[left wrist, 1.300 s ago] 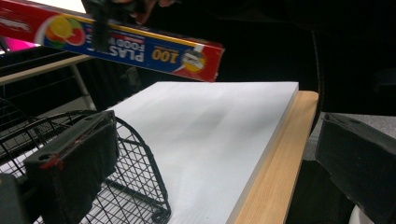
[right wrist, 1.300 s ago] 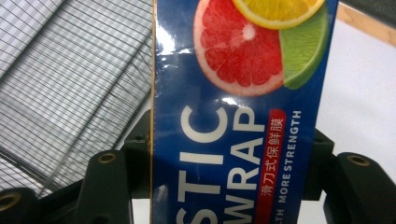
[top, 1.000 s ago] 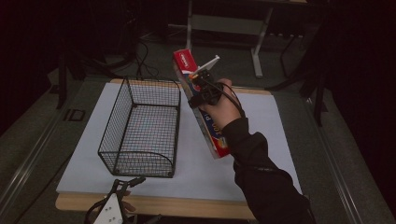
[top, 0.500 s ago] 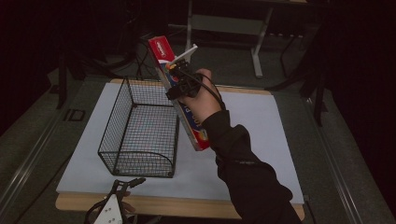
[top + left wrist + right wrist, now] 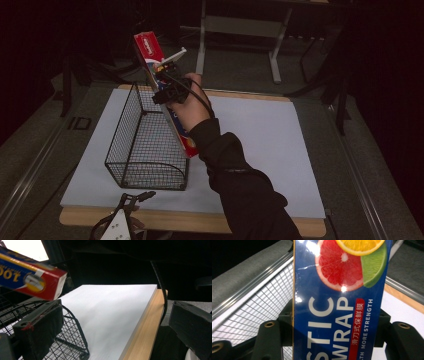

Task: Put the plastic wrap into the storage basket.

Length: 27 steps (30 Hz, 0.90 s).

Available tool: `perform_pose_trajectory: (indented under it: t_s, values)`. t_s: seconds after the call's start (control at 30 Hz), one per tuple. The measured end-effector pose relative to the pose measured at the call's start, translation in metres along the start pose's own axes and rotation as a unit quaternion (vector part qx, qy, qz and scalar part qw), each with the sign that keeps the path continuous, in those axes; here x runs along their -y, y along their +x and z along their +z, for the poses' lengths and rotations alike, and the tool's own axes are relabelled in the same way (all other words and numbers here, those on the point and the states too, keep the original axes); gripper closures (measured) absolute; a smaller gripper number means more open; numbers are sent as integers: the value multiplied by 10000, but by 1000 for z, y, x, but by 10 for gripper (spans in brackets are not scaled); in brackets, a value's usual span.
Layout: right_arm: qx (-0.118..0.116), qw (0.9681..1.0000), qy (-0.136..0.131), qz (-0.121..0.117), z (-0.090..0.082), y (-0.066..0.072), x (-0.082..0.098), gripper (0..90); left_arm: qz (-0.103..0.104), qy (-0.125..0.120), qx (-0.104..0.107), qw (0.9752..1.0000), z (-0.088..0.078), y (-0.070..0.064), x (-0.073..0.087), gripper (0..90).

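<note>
While the right gripper (image 5: 170, 90) clamps the plastic wrap box (image 5: 167, 100) over the wire basket (image 5: 145, 145), lowering comes next; left gripper (image 5: 132, 200) idle, jaws apart.

The plastic wrap box (image 5: 338, 300) runs past top and bottom edges in the right gripper view, hiding the right claw's (image 5: 167, 92) jaw faces.

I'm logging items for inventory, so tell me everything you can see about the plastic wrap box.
The plastic wrap box is a long, slim carton, glossy blue with red ends, printed with citrus slices, white lettering and Chinese characters. It looks closed and undamaged. The right hand-held gripper clamps it around the middle, holding it in the air, steeply tilted with one red end up. It hangs at the right side of the wire basket; whether it touches the wire is unclear.
</note>
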State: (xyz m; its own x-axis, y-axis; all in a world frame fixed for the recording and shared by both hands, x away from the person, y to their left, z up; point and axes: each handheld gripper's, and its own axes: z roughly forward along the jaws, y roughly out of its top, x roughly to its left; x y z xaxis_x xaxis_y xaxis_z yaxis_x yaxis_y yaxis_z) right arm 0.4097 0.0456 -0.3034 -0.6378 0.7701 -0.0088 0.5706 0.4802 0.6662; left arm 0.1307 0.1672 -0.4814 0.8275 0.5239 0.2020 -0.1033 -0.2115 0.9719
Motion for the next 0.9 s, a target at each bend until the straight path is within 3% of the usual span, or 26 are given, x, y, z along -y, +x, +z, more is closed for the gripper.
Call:
perform_pose_trajectory:
  t_s: [0.23,0.4,0.63,0.9]
  values:
    - [-48,10000,-26,-59,20,20,-1,398,18,10,30,10000,-1,0,0,2]
    - [-179,9998,-107,49,32,31,-1,398,9,-10,52,10000,-1,-1,-1,2]
    - [-220,9996,-101,151,54,37,10,398,23,7,67,10000,-2,-1,0,2]
    - [-203,9996,194,67,81,42,28,398,4,17,88,10000,-1,-1,-1,2]
